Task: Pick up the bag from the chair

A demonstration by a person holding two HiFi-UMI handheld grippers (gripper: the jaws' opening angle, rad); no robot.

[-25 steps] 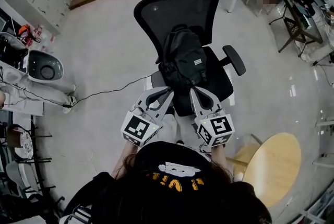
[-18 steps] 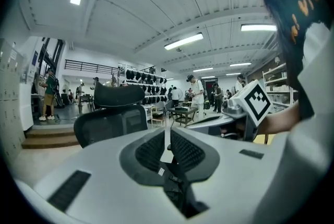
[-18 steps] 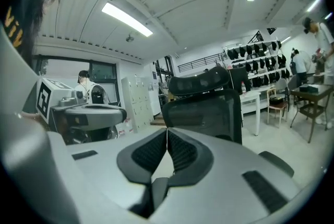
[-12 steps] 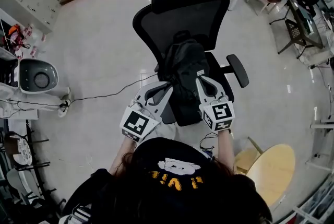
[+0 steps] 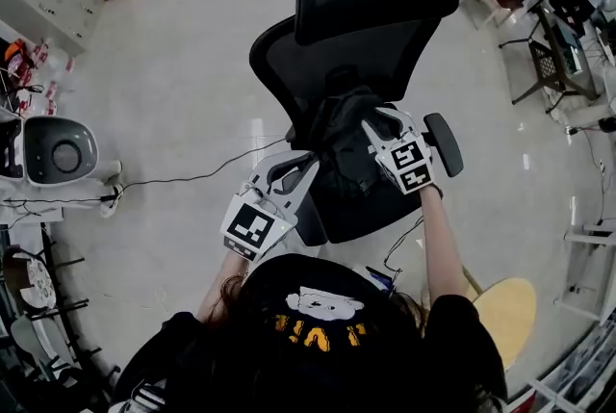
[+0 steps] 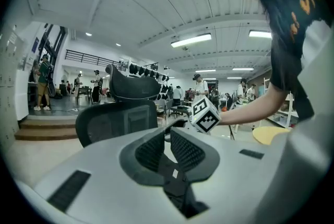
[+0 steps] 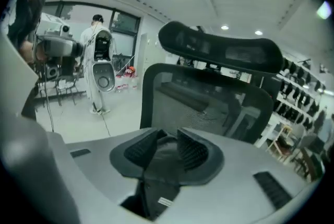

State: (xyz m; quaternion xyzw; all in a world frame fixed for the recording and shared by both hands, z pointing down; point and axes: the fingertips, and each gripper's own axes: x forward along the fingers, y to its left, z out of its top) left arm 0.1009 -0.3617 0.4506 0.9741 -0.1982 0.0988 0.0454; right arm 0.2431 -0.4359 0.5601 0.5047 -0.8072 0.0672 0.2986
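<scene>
Bag (image 5: 346,146) count: one, black, at the rear edge of the surface (image 5: 361,214) of one chair (image 5: 371,7), leaning on the backrest. Claws: two. Right claw (image 5: 377,122) is clamped on dark bag fabric at the bag's top. Left claw (image 5: 303,163) is narrow with nothing between its jaws, at the surface's left edge.

Backpack (image 5: 343,147) sits on office chair (image 5: 358,55) seat, vs backrest. Right gripper (image 5: 380,120) at its top-right, armrest (image 5: 443,143) just right of it. Left gripper (image 5: 308,163) at its lower-left, by seat's front-left edge. Round table (image 5: 496,305) bottom right; cable (image 5: 183,178) on floor (image 5: 173,84) to left.
</scene>
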